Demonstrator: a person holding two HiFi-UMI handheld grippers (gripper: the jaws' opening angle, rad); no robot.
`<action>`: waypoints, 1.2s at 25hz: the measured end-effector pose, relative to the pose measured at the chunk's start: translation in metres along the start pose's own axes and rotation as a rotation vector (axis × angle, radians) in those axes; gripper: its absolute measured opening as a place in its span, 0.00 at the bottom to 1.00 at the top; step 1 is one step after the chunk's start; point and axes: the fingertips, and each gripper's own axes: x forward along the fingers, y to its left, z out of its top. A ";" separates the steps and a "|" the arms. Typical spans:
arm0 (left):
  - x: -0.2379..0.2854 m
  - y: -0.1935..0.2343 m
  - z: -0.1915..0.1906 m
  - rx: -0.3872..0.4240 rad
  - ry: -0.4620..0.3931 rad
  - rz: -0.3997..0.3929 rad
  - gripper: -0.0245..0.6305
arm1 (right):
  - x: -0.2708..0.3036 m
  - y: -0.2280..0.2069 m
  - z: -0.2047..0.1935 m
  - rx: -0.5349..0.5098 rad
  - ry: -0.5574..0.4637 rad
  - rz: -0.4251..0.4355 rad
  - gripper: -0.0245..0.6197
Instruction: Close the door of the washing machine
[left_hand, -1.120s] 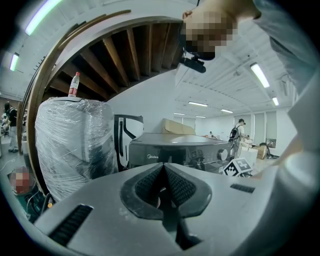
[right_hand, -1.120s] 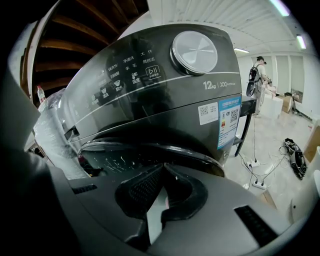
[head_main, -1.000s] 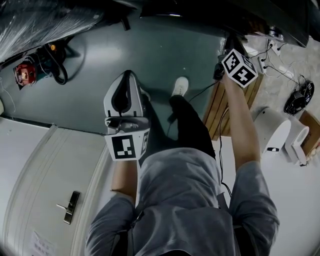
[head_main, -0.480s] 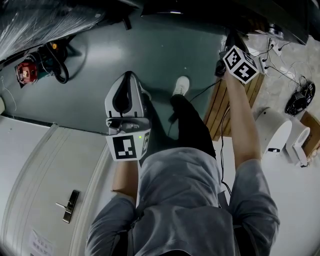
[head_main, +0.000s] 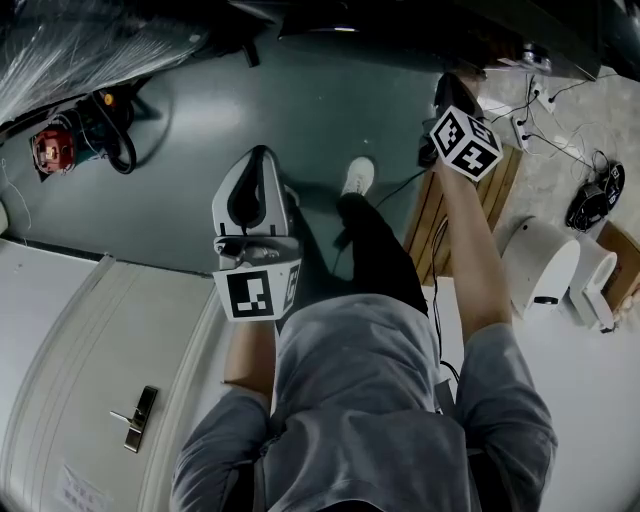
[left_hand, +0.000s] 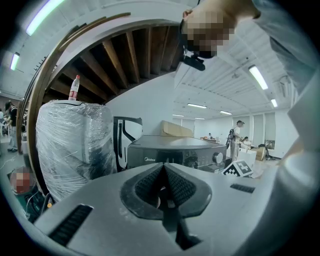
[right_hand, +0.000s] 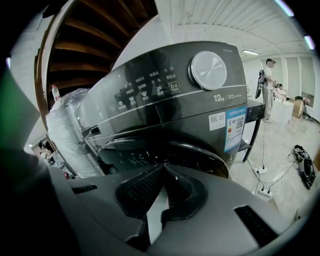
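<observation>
Right gripper (right_hand: 162, 169) closed, ribbed inside; washing machine (right_hand: 150, 115) glossy, dark.

Teal floor (head_main: 330, 110) — white door (head_main: 80, 350) at left, strip lights (left_hand: 257, 77) overhead.

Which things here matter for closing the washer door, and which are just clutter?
Job: washing machine; its door; right gripper, shut and empty, facing the door.
Lying about: plastic-wrapped appliance; bottle on top of it; power strip and cables on the floor.
</observation>
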 end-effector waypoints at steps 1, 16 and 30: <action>-0.001 -0.001 0.003 -0.003 -0.006 -0.003 0.04 | -0.008 0.006 0.001 0.001 -0.009 0.017 0.04; -0.022 -0.023 0.076 0.001 -0.075 -0.100 0.04 | -0.188 0.111 0.085 -0.120 -0.279 0.204 0.04; -0.031 -0.038 0.108 0.018 -0.103 -0.145 0.04 | -0.255 0.132 0.110 -0.101 -0.366 0.209 0.04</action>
